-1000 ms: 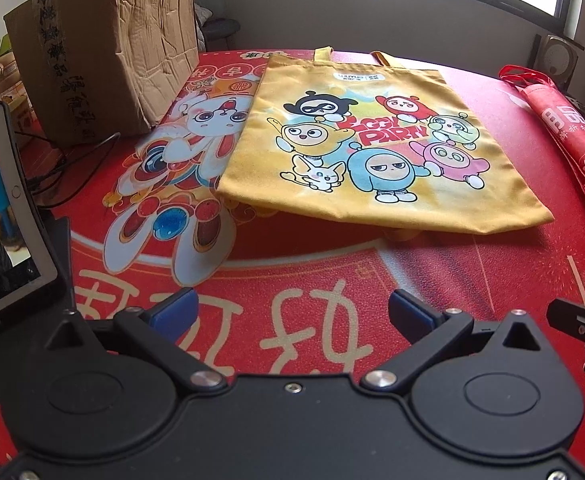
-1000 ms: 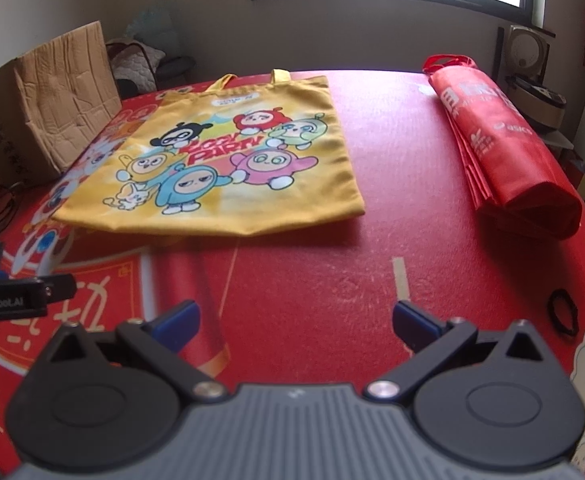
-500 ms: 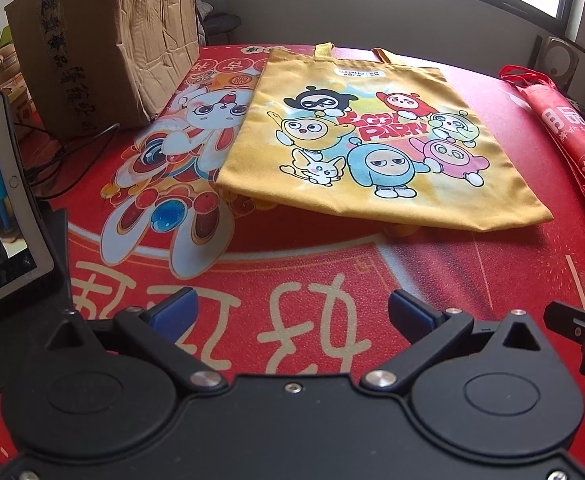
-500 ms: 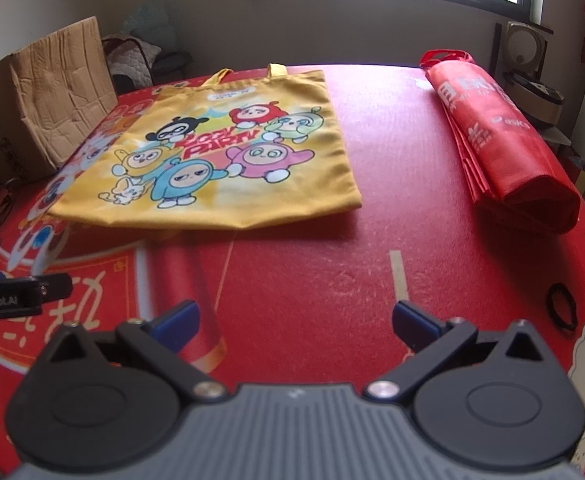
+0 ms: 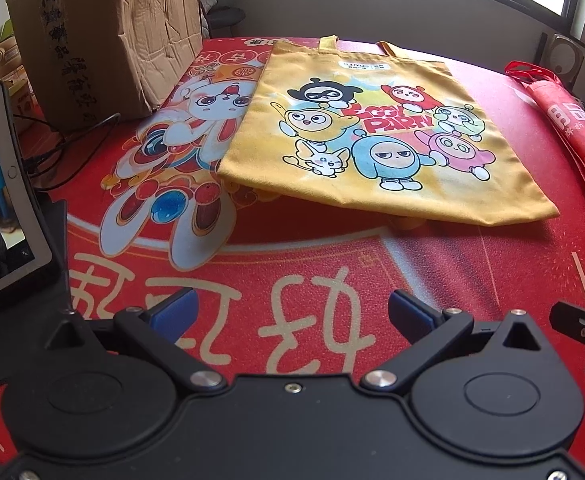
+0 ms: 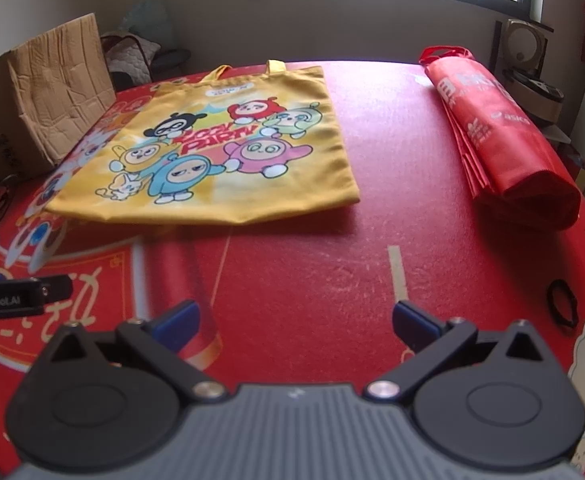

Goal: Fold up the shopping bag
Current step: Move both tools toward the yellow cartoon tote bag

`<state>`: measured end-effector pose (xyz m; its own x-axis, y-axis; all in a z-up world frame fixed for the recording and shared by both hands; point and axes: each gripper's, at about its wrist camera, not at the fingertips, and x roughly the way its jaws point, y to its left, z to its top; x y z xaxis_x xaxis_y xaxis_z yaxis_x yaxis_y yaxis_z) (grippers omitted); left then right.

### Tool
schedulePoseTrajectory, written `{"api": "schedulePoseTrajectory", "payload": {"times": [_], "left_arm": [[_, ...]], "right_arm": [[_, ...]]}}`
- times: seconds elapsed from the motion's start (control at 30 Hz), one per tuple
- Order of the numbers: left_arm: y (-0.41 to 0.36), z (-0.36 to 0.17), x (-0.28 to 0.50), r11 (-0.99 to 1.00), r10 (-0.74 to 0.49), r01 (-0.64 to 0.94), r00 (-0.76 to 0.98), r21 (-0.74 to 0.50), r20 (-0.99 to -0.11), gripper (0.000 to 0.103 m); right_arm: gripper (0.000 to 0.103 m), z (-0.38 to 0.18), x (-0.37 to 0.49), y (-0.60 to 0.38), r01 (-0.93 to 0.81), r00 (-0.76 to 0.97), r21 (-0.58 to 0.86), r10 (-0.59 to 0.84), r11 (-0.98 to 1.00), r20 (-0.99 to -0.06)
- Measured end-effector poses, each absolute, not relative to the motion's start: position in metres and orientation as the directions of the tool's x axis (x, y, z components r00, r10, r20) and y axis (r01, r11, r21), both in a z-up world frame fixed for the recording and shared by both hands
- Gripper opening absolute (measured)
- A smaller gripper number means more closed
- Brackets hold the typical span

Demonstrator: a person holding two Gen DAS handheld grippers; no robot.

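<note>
A yellow shopping bag [image 5: 376,136] printed with cartoon figures lies flat on the red table mat [image 5: 332,264], its handles at the far end. The right wrist view shows the same bag [image 6: 220,148] ahead and to the left. My left gripper [image 5: 292,312] hovers short of the bag's near edge, open, blue pads wide apart with nothing between them. My right gripper [image 6: 296,320] also stands open and empty, short of the bag's near right corner. Each gripper's body shows at the edge of the other's view.
A rolled red bag [image 6: 504,136] lies on the right side of the table. A worn cardboard box [image 5: 104,36] stands at the far left. A tablet [image 5: 0,208] with cables sits at the left edge. A small black ring [image 6: 562,304] lies near the right edge.
Both grippers have drifted forward a little toward the yellow bag, which looks slightly larger and nearer. Their fingers stayed open. The bag has not moved.
</note>
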<state>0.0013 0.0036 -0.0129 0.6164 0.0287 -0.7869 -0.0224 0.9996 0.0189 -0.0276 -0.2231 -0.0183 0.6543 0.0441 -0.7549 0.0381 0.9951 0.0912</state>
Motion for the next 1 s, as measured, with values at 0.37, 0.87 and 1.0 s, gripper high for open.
{"api": "schedulePoseTrajectory", "payload": {"times": [0.37, 0.87, 1.0], "left_arm": [[0.009, -0.013, 0.003, 0.999, 0.014, -0.049, 0.631, -0.021, -0.776, 0.103], [0.024, -0.012, 0.008, 0.995, 0.007, -0.078, 0.666, -0.061, -0.746, 0.103], [0.036, -0.015, 0.013, 0.98, -0.062, -0.106, 0.645, -0.17, -0.762, 0.103]], "right_arm": [[0.103, -0.021, -0.027, -0.223, 0.025, 0.652, 0.1, 0.06, 0.995, -0.756], [0.102, -0.015, -0.035, -0.228, -0.025, 0.723, 0.166, 0.132, 0.986, -0.678], [0.102, -0.01, -0.039, -0.233, -0.086, 0.774, 0.198, 0.191, 0.976, -0.604]]}}
